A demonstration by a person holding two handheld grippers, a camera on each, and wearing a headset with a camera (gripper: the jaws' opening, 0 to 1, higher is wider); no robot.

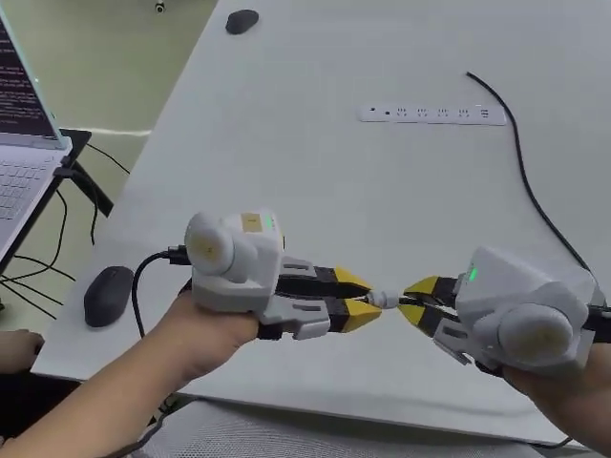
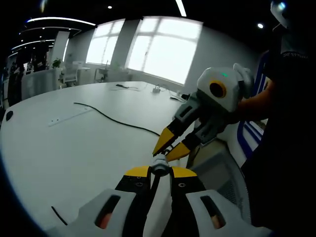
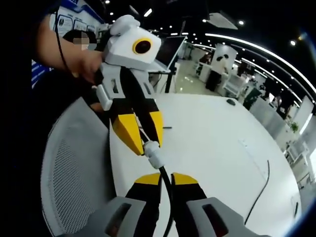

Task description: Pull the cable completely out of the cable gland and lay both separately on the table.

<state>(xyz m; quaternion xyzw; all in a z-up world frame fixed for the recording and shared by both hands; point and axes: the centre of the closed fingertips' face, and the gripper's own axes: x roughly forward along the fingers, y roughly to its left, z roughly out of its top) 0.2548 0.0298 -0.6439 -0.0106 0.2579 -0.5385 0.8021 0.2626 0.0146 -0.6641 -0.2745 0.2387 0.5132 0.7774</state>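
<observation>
A small white cable gland (image 1: 385,300) hangs in the air over the near edge of the white table (image 1: 315,172), between the two grippers' yellow tips. My left gripper (image 1: 368,298) is shut on the gland (image 2: 159,163), which sits at its tips (image 2: 160,171). A thin black cable (image 3: 166,183) runs out of the gland (image 3: 152,150) and between my right gripper's jaws (image 3: 166,178), which are shut on it. The right gripper (image 1: 412,301) faces the left one tip to tip, a short gap apart. Both are hand-held.
A white power strip (image 1: 434,114) lies at the table's far side with a black cord (image 1: 535,200) trailing down the right. A dark mouse (image 1: 108,294) lies near the left edge, another (image 1: 242,20) far back. A laptop (image 1: 24,143) stands left. A mesh chair (image 3: 74,168) is below.
</observation>
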